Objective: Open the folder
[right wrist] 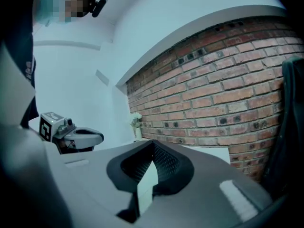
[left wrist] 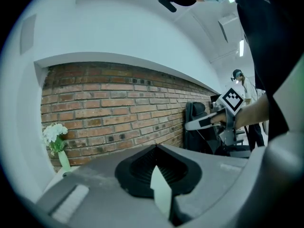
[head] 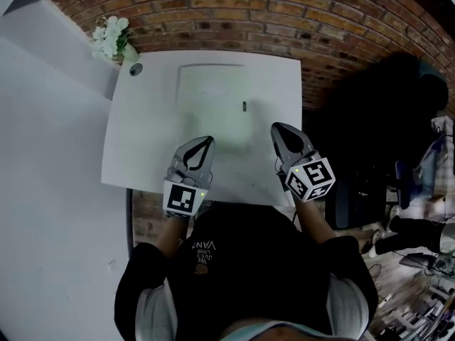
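Pale grey-green and flat, the folder [head: 212,101] is lying in the middle of the white desk [head: 281,91], with its long side running away from the person. Its cover is resting down over the whole of it. I am seeing no lifted edge and no inner page, so I am judging that it is closed and that the opening is not yet begun. A small dark mark [head: 244,106], maybe a clasp or a tab, is sitting near its right edge; it is too small for me to tell which.

The left hand-held gripper [head: 208,141] is hovering at the folder's near edge, towards its left corner, and I cannot tell if it is touching the cover. The right hand-held gripper [head: 276,128] is hovering just beside the near right corner, apart from the folder. Both are pointing toward the far wall. Their jaws are brought together at the tips with nothing between them, so each one is empty.

By my judgement, the whole task is remaining: one tip is needing to get under the free edge of the cover and turn it over.

Further out, white flowers [head: 110,35] are standing at the desk's far left corner, and a brick wall [head: 284,13] is running behind.
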A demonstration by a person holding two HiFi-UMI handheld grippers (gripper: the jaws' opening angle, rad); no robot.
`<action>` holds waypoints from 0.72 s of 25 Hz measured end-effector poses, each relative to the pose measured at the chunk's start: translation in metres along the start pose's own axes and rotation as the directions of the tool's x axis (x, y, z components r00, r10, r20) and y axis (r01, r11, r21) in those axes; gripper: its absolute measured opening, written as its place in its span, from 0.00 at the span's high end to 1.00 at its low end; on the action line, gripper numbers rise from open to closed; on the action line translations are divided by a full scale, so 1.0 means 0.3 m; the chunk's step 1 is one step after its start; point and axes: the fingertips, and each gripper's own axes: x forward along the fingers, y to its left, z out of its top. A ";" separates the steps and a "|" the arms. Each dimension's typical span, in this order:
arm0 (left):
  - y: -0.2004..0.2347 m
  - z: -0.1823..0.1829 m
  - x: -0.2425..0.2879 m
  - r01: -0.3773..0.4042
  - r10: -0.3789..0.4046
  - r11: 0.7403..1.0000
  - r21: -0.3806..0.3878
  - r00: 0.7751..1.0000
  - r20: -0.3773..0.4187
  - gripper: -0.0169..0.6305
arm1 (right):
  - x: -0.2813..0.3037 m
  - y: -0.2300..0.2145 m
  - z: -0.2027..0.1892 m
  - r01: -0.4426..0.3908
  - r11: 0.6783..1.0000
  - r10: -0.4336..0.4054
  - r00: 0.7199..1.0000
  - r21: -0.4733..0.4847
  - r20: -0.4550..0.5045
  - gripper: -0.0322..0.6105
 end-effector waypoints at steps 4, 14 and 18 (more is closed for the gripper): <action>-0.021 -0.014 0.011 -0.048 0.047 0.997 -0.057 0.999 -0.012 0.97 | 0.038 -0.027 -0.016 -0.046 0.999 0.045 0.999 -0.029 -0.027 0.95; -0.052 -0.086 0.032 -0.120 0.116 0.990 -0.071 0.992 -0.051 0.97 | 0.148 -0.069 -0.072 -0.146 0.985 0.137 0.986 -0.089 -0.096 0.95; -0.063 -0.114 0.043 -0.129 0.124 0.989 -0.070 0.990 -0.064 0.97 | 0.193 -0.076 -0.099 -0.176 0.979 0.163 0.979 -0.103 -0.121 0.95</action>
